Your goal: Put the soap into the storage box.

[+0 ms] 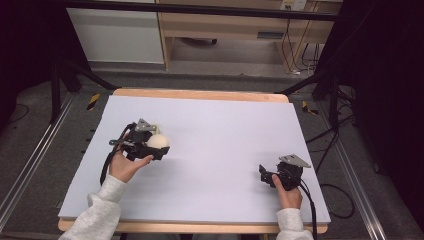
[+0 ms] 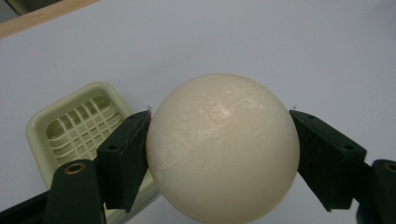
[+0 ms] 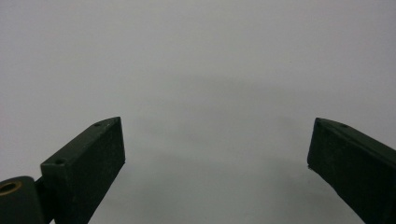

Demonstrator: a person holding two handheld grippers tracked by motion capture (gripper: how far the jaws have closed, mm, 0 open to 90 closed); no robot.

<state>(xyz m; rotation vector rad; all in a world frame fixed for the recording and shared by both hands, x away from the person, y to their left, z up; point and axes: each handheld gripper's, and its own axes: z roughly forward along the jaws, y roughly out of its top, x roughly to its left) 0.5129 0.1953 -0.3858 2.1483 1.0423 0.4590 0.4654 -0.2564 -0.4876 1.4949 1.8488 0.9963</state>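
1. Ball [image 1: 157,141], cream and smooth, sits clamped in the left gripper [image 1: 152,145] over the left half of the desk [image 1: 225,130] in the high view. The person's left hand [image 1: 127,165] grips the tool from behind, so the load hangs out in front where it can be set down. The right gripper [image 1: 267,176] rests low near the desk's front right, well apart from the ball and carrying nothing; it looks parked to keep out of the way.

2. From the left gripper view, the two black fingers [image 2: 123,158] press the ball [image 2: 223,147] at its widest girth, one on each side (a sensible hold on a round thing, since a grip off centre would let it squirt out). Behind and to the left lies a pale green slatted tray [image 2: 77,126], flat on the desk; judging by its nearness, it is the likely place for the ball.

3. From the right gripper view, the fingers [image 3: 88,163] stand wide apart with bare desk [image 3: 210,70] between them.
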